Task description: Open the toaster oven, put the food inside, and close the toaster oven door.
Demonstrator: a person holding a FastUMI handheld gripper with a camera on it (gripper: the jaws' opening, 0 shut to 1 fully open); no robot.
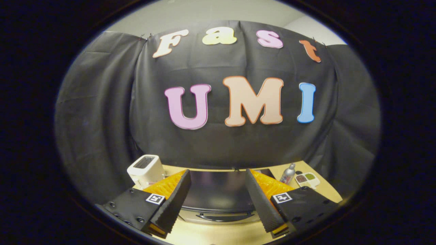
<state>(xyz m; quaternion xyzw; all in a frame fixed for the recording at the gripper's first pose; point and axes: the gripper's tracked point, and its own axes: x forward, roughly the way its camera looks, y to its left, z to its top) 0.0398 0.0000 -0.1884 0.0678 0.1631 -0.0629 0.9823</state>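
Black cloth (218, 143) hangs all across the back, and a pale wall (204, 13) peeks over it at the top of the frame. Low in the frame I see a tan table (211, 234).

My gripper (218, 200) sits at the bottom of the frame. Its two fingers are spread wide apart and hold nothing. I see the left finger (172, 204) at the lower left and the right finger (264, 204) at the lower right. Each one is black with an orange side and has a small square tag on top.

I can see the oven (218, 195) in the gap between the fingers, just ahead of them, at the bottom middle of the frame. I look down on its dark top. Its front edge is silver, with a dark handle (223, 216) along it. From this high up I cannot tell for sure if the door is open or shut. The fingers do not touch the oven.

Left of the oven, just past my left finger, stands a white toaster (145, 170) with a slot on top. At the lower right, past my right finger, stands a small silver bottle (288, 174). Right next to it lies a white tray (307, 179) with two cups of food in it, one brown and one green. The tray is on the table, not in the oven.
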